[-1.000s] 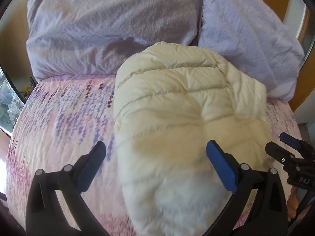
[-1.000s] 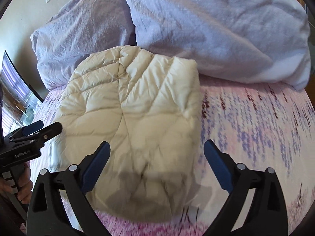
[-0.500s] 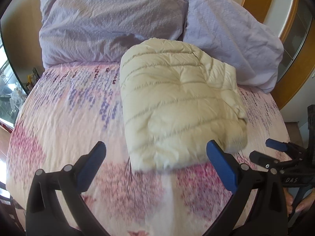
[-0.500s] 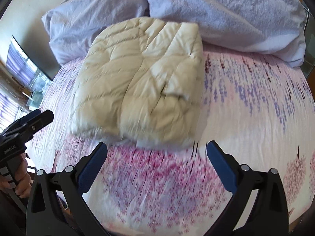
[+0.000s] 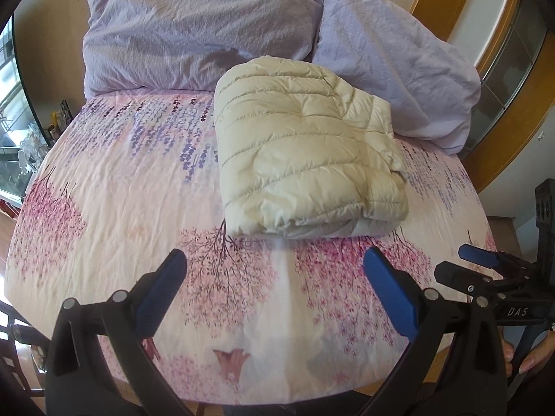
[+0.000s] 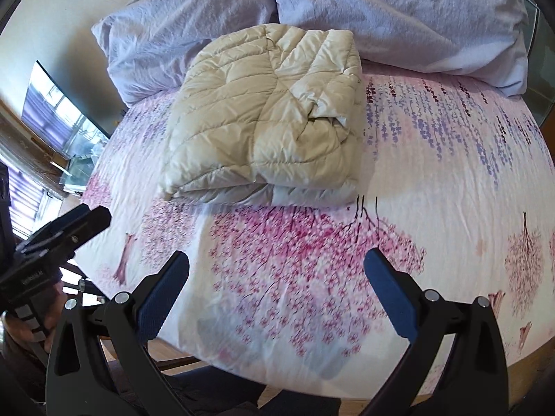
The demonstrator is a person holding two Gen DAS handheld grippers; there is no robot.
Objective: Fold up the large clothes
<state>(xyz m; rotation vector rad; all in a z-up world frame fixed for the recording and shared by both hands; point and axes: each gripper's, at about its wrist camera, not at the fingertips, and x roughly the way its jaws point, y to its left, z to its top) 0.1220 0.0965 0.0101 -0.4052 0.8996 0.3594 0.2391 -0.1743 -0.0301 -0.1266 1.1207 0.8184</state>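
Observation:
A cream quilted puffer jacket (image 5: 301, 149) (image 6: 267, 124) lies folded into a thick rectangular bundle on the bed, its far end against the pillows. My left gripper (image 5: 274, 291) is open and empty, held back over the bed's near edge, well short of the jacket. My right gripper (image 6: 275, 287) is likewise open and empty, apart from the jacket. In the left wrist view the right gripper (image 5: 485, 270) shows at the right edge; in the right wrist view the left gripper (image 6: 59, 235) shows at the left edge.
The bed (image 5: 114, 187) (image 6: 451, 187) has a pink and purple floral sheet. Two lilac pillows (image 5: 194, 24) (image 5: 395, 69) lean at the head. A glass cabinet (image 5: 20, 138) stands left of the bed, a wooden frame (image 5: 513, 114) to the right. A hand (image 5: 530, 360) holds the right gripper's handle.
Both grippers have pulled back from above the jacket toward the bed's near edge. The jacket, close under the fingers a second ago, now lies far ahead, folded and at rest.

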